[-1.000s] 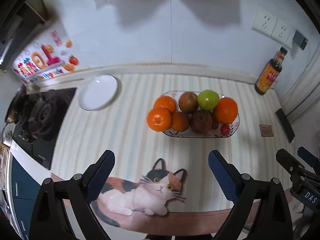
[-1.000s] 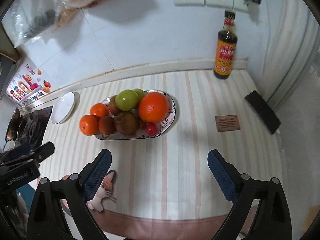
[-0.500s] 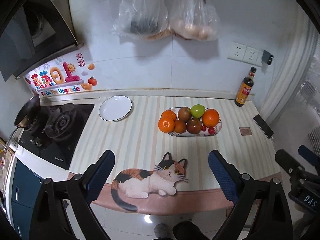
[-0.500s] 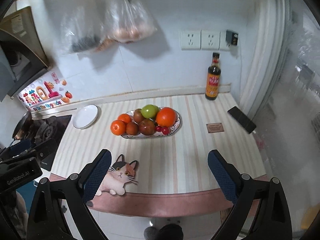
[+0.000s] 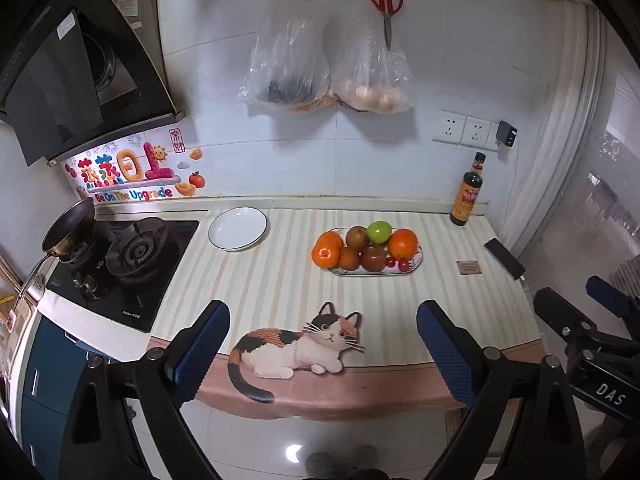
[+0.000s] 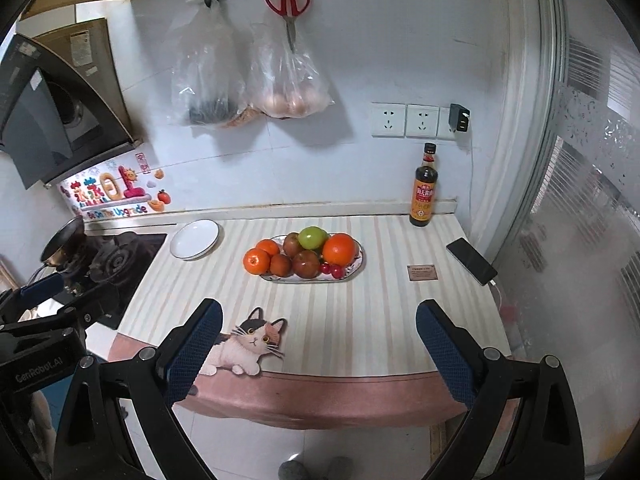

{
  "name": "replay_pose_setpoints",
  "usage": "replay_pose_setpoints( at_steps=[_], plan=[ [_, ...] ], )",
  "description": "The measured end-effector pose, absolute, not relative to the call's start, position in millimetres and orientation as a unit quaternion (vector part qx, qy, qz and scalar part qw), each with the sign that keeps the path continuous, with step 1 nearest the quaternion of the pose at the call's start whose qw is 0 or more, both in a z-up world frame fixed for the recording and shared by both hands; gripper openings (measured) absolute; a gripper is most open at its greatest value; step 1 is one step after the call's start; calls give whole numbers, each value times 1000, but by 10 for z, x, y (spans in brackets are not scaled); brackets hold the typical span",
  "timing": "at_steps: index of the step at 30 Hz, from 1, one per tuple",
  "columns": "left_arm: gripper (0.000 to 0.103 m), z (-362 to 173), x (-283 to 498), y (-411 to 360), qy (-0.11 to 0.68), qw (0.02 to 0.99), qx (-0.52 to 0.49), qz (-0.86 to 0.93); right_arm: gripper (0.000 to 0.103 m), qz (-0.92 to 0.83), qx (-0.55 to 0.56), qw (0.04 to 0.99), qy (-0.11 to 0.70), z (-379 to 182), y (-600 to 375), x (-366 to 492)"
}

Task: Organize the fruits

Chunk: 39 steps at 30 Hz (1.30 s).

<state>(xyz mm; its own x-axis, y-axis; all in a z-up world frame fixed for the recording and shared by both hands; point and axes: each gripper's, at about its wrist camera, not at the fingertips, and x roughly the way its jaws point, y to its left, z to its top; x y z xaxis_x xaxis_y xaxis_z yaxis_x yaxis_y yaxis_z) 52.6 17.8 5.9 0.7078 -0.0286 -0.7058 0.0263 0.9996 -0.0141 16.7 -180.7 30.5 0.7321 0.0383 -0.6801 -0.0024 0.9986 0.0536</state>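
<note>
Both my cameras look forward from in front of the bench (image 5: 280,280), well back from its near edge and tilted slightly down, so each view takes in the whole bench top, the wall behind and a strip of floor below. My left view sits further left and faces a little rightward: the stove (image 5: 120,264) fills its left side and my right hand-held gripper (image 5: 580,320) shows at its right edge. My right view sits further right, with my left hand-held gripper (image 6: 48,300) at its left edge. Both share the fruit tray (image 5: 416,268), the white plate (image 6: 195,239) and the cat mat (image 6: 248,344).
</note>
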Motion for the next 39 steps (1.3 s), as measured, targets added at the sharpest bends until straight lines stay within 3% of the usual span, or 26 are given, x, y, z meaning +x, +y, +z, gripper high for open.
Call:
replay_pose_setpoints(
  at_steps=[16, 17, 39],
  plan=[
    [97, -24, 671, 16, 392, 920, -16, -12, 101, 21, 47, 926, 374, 264, -2059, 343],
    [103, -42, 726, 11, 395, 918, -16, -12, 101, 18, 46, 926, 373, 250, -2069, 387],
    [103, -562, 1705, -35, 449, 893, 5, 28, 101, 0, 50, 898, 437, -444, -2178, 1641]
  ],
)
